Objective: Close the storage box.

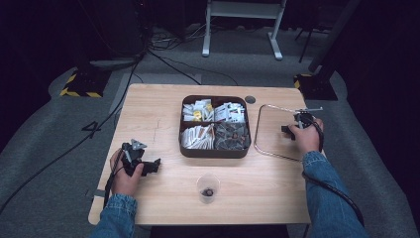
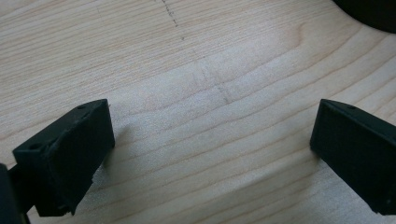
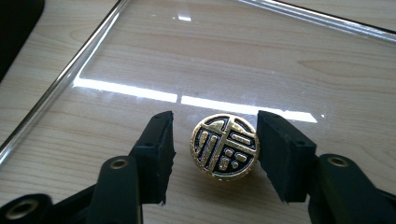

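between the parted jaws of the right claw (image 3: 212,154), a gold medallion (image 3: 225,146) on the clear tray (image 3: 93,51), one pad touching, ungripped

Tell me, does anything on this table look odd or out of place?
Little stands out. The gold and black round token sits alone on the clear glass tray, between the right gripper's open jaws. The compartment box looks tidy, and the small cup stands upright. Nothing spilled.
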`<state>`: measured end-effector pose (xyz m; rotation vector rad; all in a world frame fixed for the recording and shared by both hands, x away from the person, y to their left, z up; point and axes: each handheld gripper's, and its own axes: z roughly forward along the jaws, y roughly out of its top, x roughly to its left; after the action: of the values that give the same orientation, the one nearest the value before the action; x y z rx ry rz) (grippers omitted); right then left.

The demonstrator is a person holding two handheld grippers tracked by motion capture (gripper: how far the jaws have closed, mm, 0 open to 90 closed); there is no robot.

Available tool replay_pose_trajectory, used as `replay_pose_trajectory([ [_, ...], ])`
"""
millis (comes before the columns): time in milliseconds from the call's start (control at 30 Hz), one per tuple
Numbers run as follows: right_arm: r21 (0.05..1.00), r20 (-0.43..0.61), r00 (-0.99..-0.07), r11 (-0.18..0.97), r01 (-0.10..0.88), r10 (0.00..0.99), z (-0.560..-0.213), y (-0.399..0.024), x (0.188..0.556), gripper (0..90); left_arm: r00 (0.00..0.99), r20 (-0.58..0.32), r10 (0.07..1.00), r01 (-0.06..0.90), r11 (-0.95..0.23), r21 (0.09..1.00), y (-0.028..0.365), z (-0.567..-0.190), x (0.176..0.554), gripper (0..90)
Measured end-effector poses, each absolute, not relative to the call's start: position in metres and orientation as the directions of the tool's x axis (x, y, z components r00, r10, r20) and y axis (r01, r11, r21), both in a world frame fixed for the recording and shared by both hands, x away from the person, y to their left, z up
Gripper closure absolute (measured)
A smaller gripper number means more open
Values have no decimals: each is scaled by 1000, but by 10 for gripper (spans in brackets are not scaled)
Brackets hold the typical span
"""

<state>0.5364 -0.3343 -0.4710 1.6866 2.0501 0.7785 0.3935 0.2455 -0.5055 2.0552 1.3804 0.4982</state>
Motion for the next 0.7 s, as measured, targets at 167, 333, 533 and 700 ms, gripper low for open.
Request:
replay_pose_trajectory([
  [167, 612, 47, -203, 133, 780, 978, -476, -335, 536, 567, 387, -27, 922, 694, -273, 666, 245, -506, 393, 1],
  [333, 614, 31, -202, 140, 777, 979, -477, -335, 535, 589, 388, -24, 921, 694, -275, 666, 246, -505, 394, 2],
  [533, 628, 16, -217, 159, 762, 976, -477, -335, 535, 592, 389, -23, 921, 694, -276, 666, 246, -505, 394, 1],
  [700, 640, 20, -224, 160, 752, 974, -474, -338, 534, 593, 389, -23, 921, 694, -276, 665, 246, -505, 394, 1],
])
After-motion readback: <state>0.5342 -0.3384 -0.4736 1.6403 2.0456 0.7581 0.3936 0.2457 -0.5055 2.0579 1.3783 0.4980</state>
